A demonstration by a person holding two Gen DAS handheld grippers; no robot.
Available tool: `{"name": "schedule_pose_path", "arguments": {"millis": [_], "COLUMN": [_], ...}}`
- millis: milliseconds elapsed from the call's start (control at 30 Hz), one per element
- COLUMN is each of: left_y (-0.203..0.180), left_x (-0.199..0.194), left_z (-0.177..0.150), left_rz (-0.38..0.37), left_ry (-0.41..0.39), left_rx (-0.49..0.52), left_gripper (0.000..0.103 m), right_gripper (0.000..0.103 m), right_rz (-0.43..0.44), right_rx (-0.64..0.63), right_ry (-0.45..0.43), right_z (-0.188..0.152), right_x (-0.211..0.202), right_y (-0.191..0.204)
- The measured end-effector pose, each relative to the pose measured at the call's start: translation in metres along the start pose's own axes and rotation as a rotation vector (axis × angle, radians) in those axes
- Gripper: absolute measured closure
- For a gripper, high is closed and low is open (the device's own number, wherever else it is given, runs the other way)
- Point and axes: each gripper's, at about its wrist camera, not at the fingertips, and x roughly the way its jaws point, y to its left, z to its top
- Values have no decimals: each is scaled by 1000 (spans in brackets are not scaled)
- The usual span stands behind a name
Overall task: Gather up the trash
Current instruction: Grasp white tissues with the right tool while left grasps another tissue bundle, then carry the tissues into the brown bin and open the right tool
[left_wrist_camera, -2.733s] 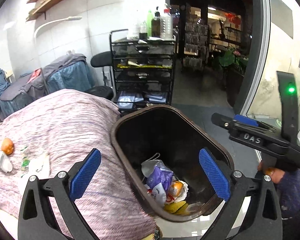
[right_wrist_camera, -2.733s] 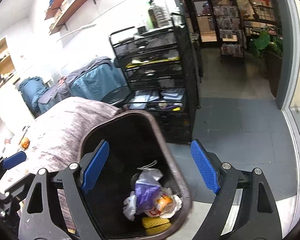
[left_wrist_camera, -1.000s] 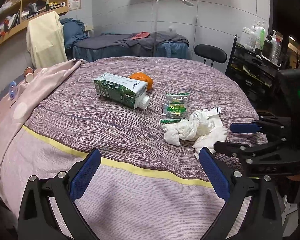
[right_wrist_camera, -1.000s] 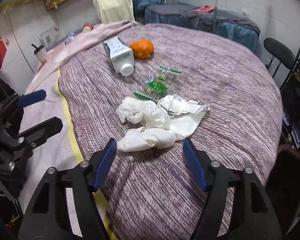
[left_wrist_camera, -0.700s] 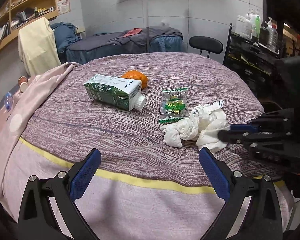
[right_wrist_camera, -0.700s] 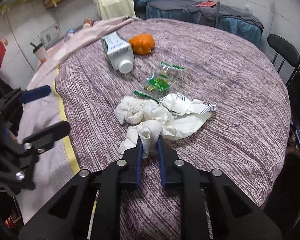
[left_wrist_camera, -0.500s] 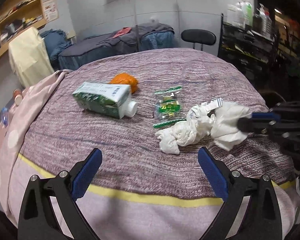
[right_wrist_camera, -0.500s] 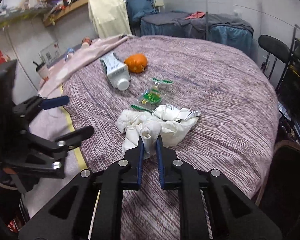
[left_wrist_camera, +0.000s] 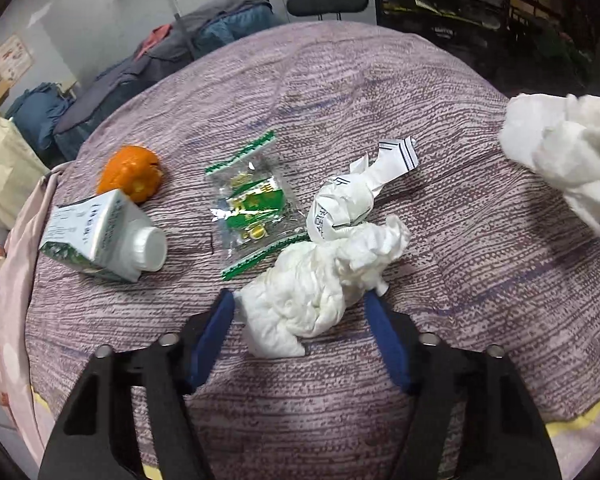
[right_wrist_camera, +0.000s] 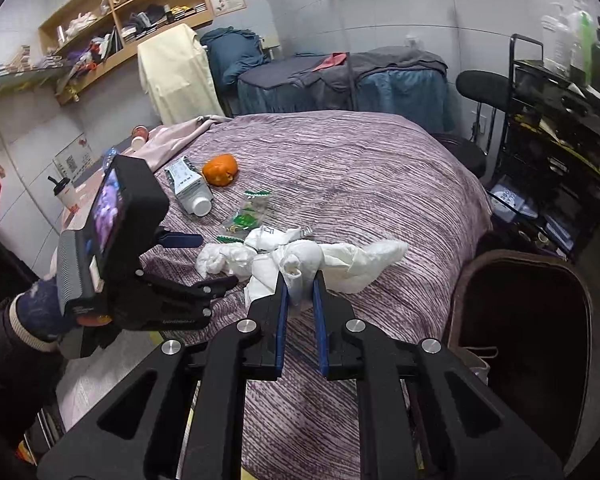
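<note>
My right gripper (right_wrist_camera: pixel 299 280) is shut on a crumpled white tissue (right_wrist_camera: pixel 300 260) and holds it above the purple bedspread (right_wrist_camera: pixel 360 168); that tissue shows at the right edge of the left wrist view (left_wrist_camera: pixel 564 152). My left gripper (left_wrist_camera: pixel 300 304) is open, its blue pads either side of a second white tissue wad (left_wrist_camera: pixel 320 280) lying on the bedspread. Beyond lie a crumpled paper wrapper (left_wrist_camera: pixel 352 196), a clear green snack packet (left_wrist_camera: pixel 252 204), a green milk carton (left_wrist_camera: pixel 104 236) and an orange peel (left_wrist_camera: pixel 130 172).
A dark trash bin (right_wrist_camera: pixel 528 320) stands on the floor at the bed's right edge. A black trolley (right_wrist_camera: pixel 560 140) and a black stool (right_wrist_camera: pixel 484 84) stand behind it. A paper cup (right_wrist_camera: pixel 64 192) sits on a table at left.
My right gripper closed on a tissue and lifted it off the bed toward the right. My left gripper moved forward and down around the other tissue wad, its jaws narrowing.
</note>
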Motion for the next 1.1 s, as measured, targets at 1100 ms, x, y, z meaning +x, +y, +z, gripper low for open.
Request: {"name": "schedule_pose_path", "arguments": {"millis": [1100], "left_y": [-40], "left_x": [-114], "left_z": [-44], "left_rz": [-153], "left_ry": [-338], "left_rx": [-277], "left_gripper": [78], "right_gripper": [90], "right_rz": [-71], "right_rx": [173], "right_ry": [-162], "right_z": [-42], "right_x": [-74], "right_y": [-60]}}
